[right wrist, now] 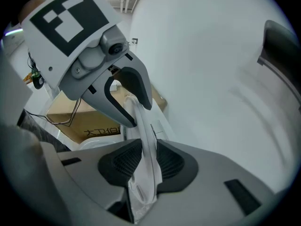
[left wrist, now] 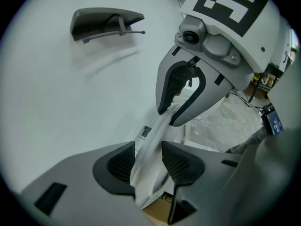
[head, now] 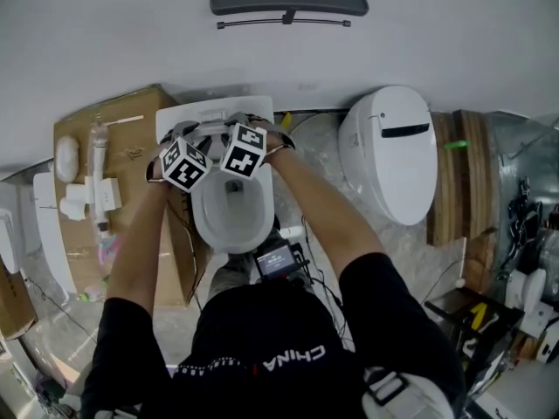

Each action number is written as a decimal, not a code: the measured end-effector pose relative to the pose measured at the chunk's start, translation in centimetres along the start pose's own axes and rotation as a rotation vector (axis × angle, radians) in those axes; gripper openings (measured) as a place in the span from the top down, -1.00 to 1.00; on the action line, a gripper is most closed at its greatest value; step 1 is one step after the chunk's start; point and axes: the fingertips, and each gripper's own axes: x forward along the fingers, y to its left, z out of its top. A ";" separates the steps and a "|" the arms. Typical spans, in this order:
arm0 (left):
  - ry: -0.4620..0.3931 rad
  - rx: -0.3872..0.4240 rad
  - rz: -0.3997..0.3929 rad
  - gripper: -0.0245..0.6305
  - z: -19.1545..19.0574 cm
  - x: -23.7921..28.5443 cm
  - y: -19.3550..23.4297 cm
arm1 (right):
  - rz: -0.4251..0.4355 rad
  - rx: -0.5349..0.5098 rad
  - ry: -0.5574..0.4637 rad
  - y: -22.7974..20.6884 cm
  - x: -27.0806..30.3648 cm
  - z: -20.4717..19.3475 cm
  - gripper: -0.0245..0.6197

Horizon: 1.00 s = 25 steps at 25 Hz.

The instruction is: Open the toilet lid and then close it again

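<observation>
Clamping the edge of the raised toilet lid in the right hand-held gripper; straddling it, pads slack, with the left hand-held gripper, above the toilet bowl.

Even, diffuse white light fills the room without harsh glare, and the pale wall reads bright and nearly featureless. A dark wall bracket throws only a faint, smeared shadow below itself. Both gripper views are fisheye, bending straight lines and darkening to black at the corners. In them the toilet lid, close to the lens, looks soft and is shaded grey low in the frame. The head view is sharp, curving slightly at its edges.
</observation>
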 end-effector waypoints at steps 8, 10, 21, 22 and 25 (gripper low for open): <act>-0.010 0.005 0.015 0.41 0.1 -0.2 0.2 | 0.038 -0.023 -0.004 0.0 0.0 0.1 0.60; -0.006 -0.002 0.051 0.41 -0.1 -0.6 0.3 | 0.033 -0.029 -0.013 -0.1 0.0 0.2 0.60; -0.051 -0.157 0.151 0.41 -2.0 -4.8 -0.6 | 0.122 -0.005 -0.038 1.7 -1.6 0.2 0.34; -0.056 -0.167 0.169 0.41 -2.0 -5.3 -0.8 | 0.111 -0.008 -0.050 1.7 -2.1 0.3 0.34; -0.086 -0.203 0.196 0.41 -1.9 -6.8 -2.2 | 0.067 -0.005 -0.096 1.5 -4.1 0.5 0.34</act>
